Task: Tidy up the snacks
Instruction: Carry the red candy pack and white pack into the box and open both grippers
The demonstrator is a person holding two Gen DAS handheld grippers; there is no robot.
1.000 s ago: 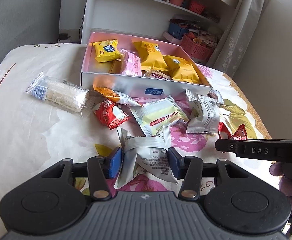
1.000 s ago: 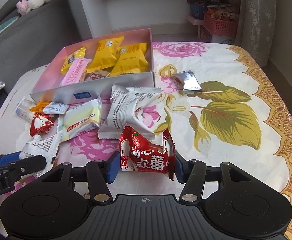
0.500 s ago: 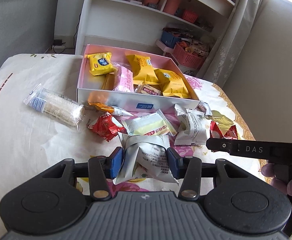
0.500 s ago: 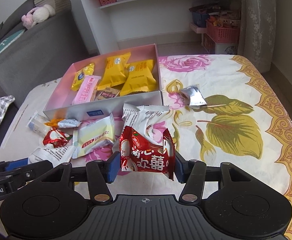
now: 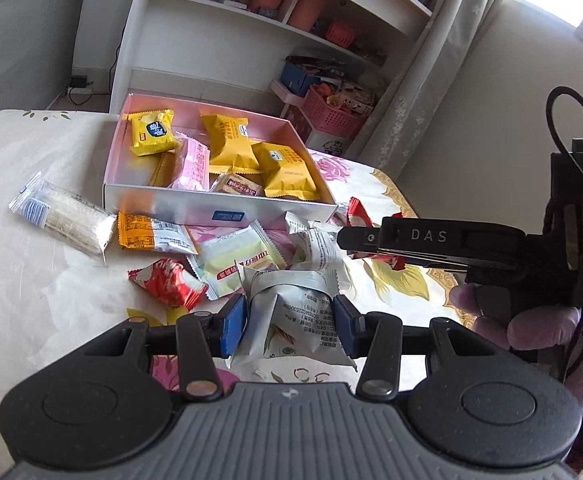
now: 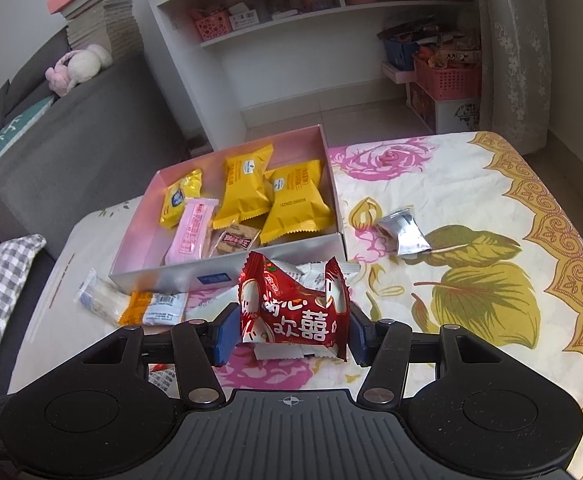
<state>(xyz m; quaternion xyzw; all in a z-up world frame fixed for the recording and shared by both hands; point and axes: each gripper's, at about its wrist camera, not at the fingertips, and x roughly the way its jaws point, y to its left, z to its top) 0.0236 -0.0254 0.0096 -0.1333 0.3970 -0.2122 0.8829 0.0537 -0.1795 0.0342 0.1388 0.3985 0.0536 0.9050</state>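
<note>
Left gripper (image 5: 289,322) clamped on a white packet (image 5: 291,320), blue pads pressing both sides, packet held above the flowered tablecloth (image 5: 31,280). Right gripper (image 6: 291,334) clamped on a red packet (image 6: 295,312), held just in front of the box (image 6: 227,272); in the left view its finger sits beside the box's right corner with the red wrapper poking out behind it. Box holds three yellow packets, a pink bar (image 6: 191,236) and a small brown one. Loose on the cloth in front of the box: rice cracker pack (image 5: 63,214), orange-white packet (image 5: 151,236), small red packet (image 5: 167,282), pale yellow-green packet (image 5: 239,260), another white packet behind it. Silver packet (image 6: 405,232) lies apart, right of the box
</note>
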